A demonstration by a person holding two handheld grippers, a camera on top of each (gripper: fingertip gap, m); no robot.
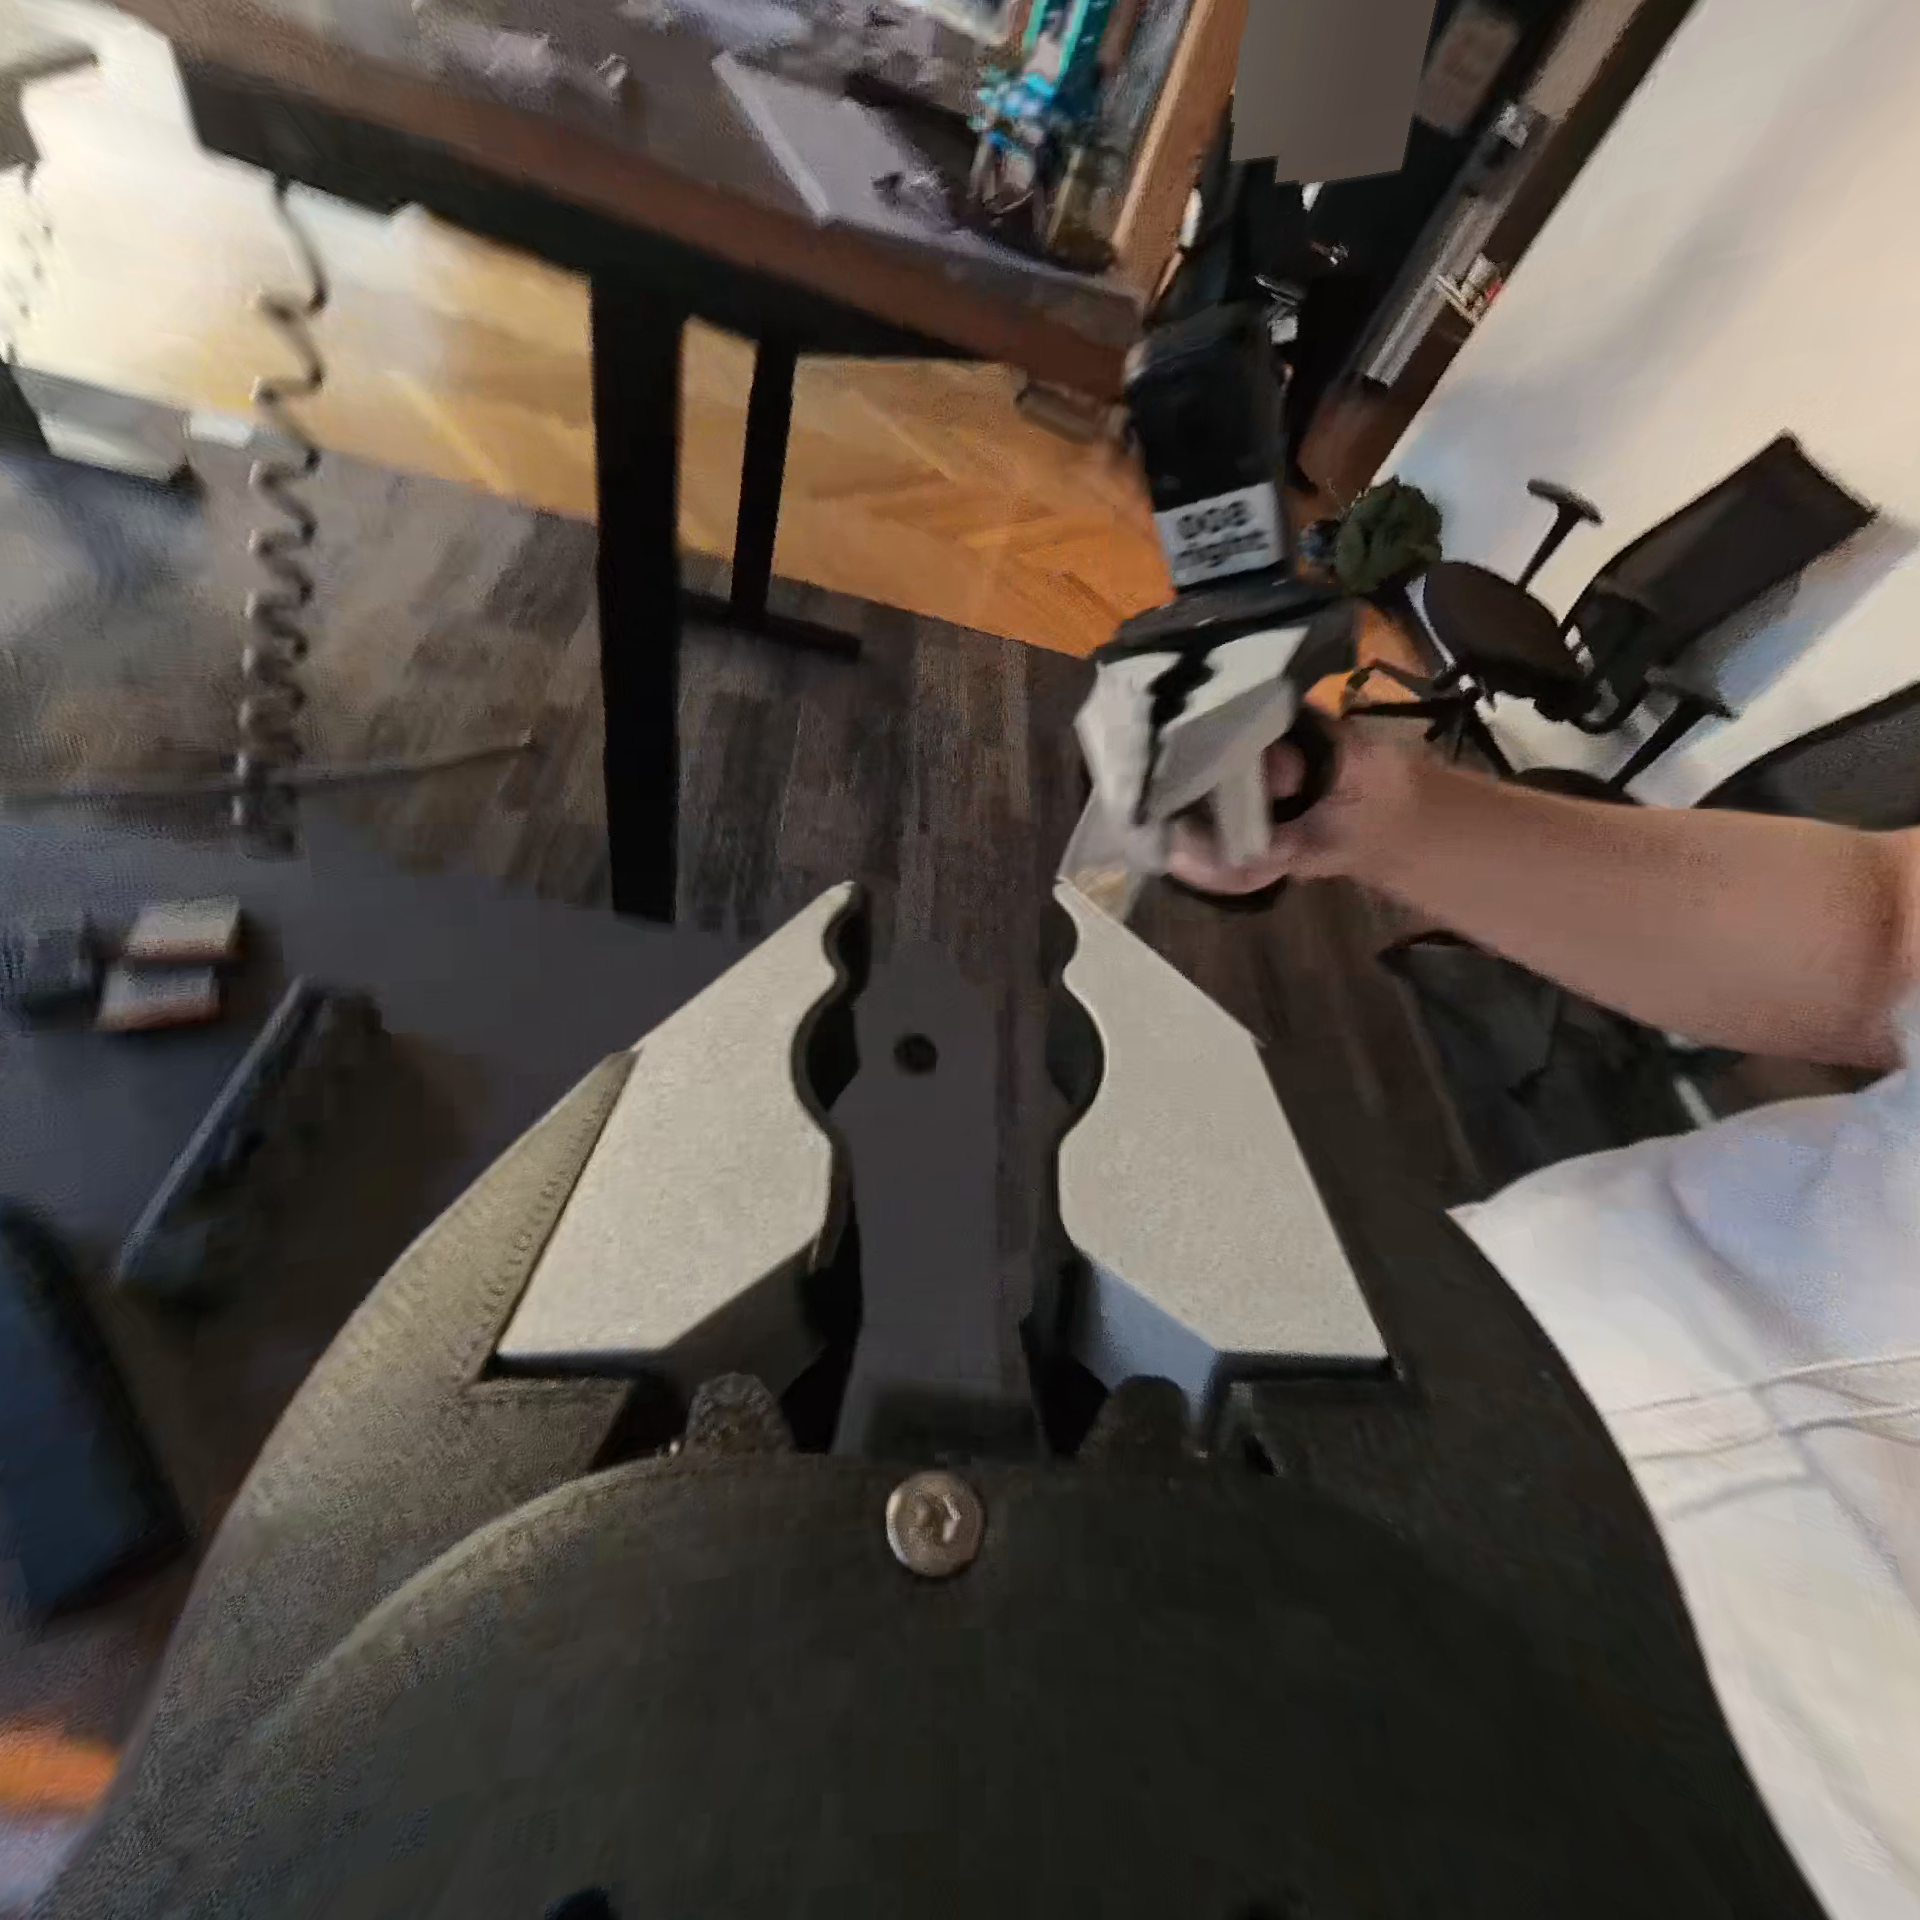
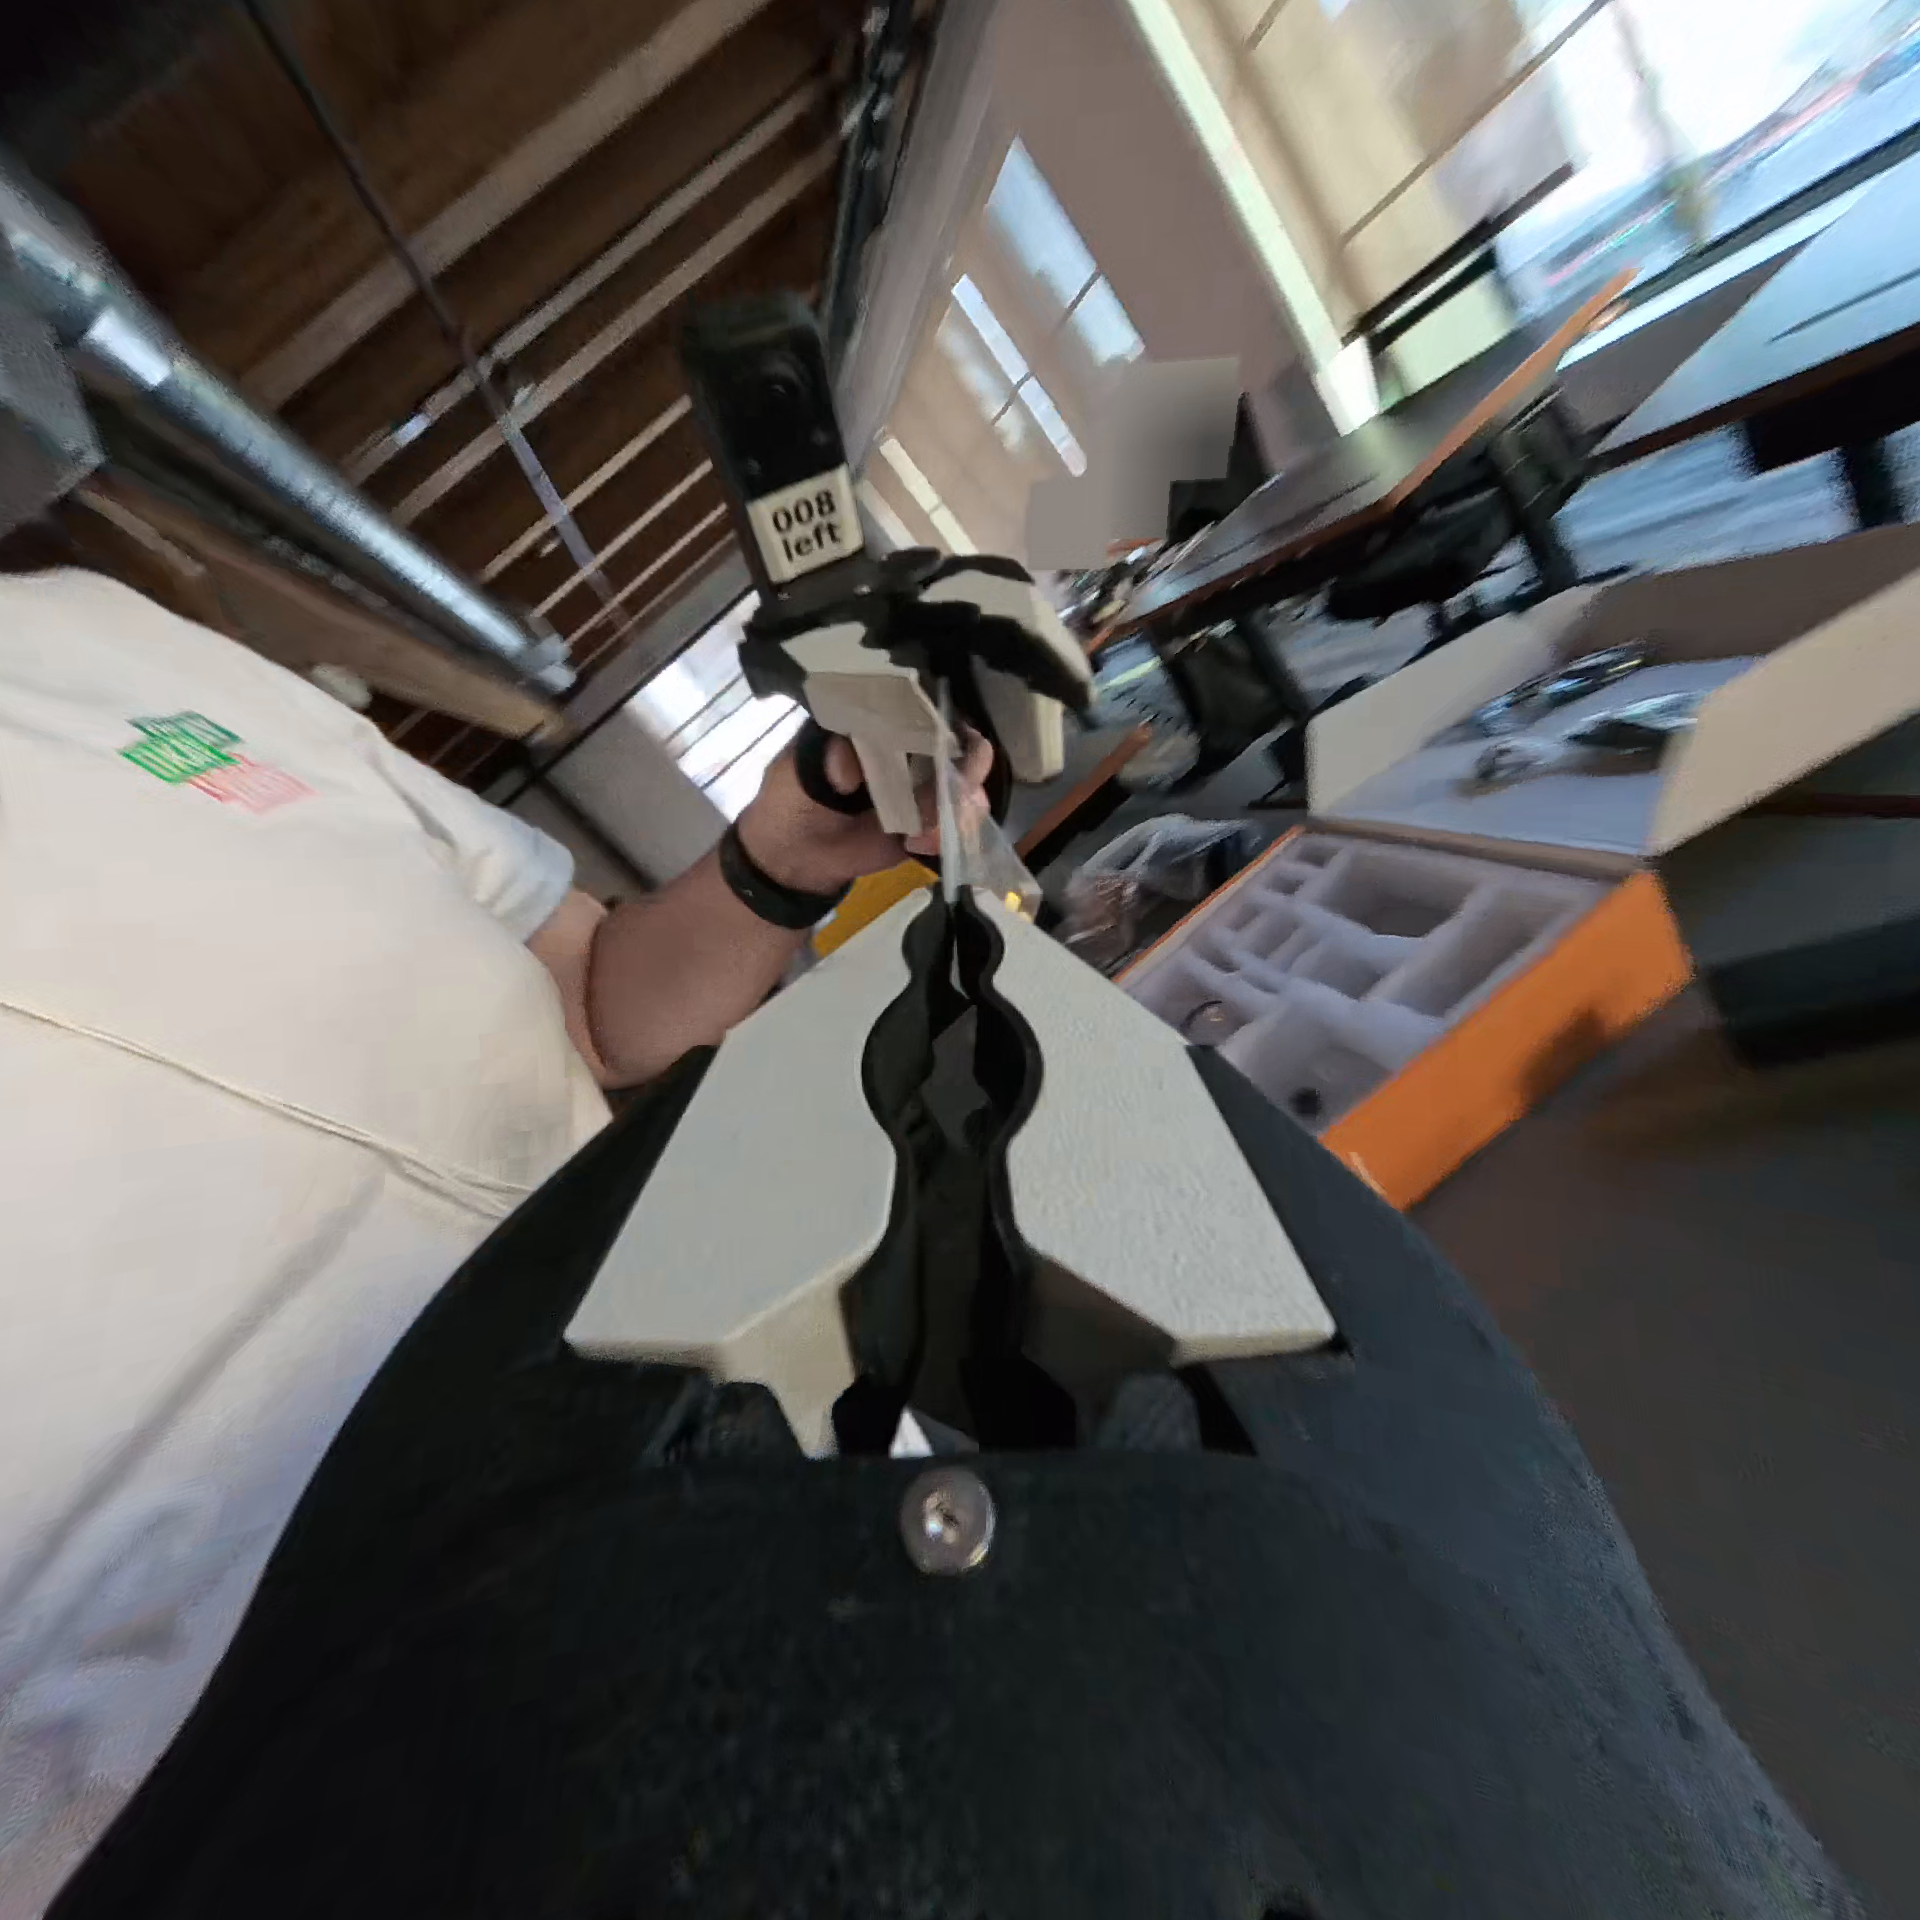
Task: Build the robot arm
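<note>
Fingers of the left gripper (image 1: 961, 925) stand spread, nothing between them, over dark floor beside a wooden table (image 1: 644, 197). Right of it, the right gripper (image 2: 961, 914) is pressed together on a thin clear plastic sheet (image 2: 971, 831), which runs up to the other gripper. Each gripper carries a black camera with a white label (image 1: 1224, 540); its writing is left unquoted. An orange-edged foam case (image 2: 1455, 966) lies farther right.
</note>
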